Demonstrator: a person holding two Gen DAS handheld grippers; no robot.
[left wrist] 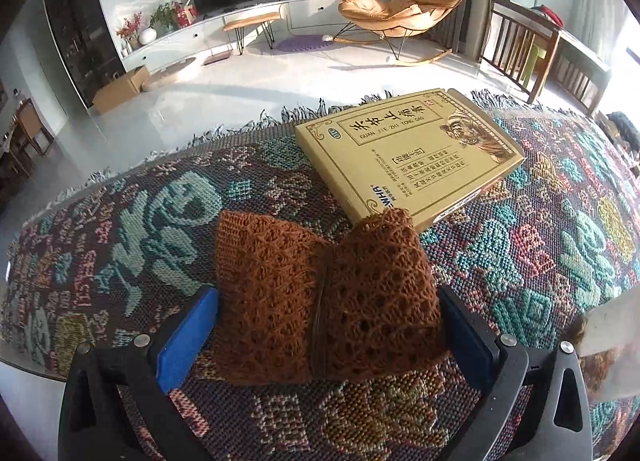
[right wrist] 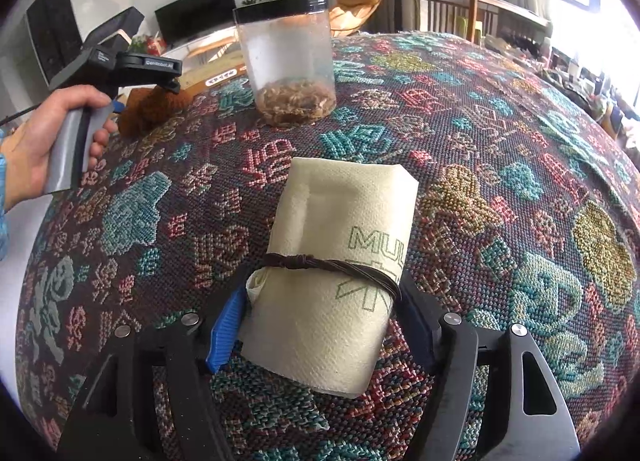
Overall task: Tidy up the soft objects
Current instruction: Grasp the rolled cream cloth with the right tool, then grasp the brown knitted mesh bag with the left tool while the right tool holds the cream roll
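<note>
A brown knitted cloth (left wrist: 320, 293), bundled with a dark band, sits between my left gripper's (left wrist: 326, 293) pads. They press on both its sides just above the patterned tablecloth (left wrist: 120, 221). The right wrist view shows this gripper (right wrist: 164, 87) at the far left, held by a person's hand (right wrist: 36, 141), with the brown cloth (right wrist: 148, 109) under it. A cream paper-towel roll (right wrist: 328, 261), tied with a dark cord, lies on the tablecloth (right wrist: 500, 165). My right gripper (right wrist: 322, 285) straddles its near half, open, with its fingers close beside the roll.
A yellow flat box (left wrist: 412, 153) lies just beyond the brown cloth, near the table's fringed far edge. A clear jar with a black lid (right wrist: 286, 61) and brown bits inside stands beyond the roll. The table's edge curves off at the left.
</note>
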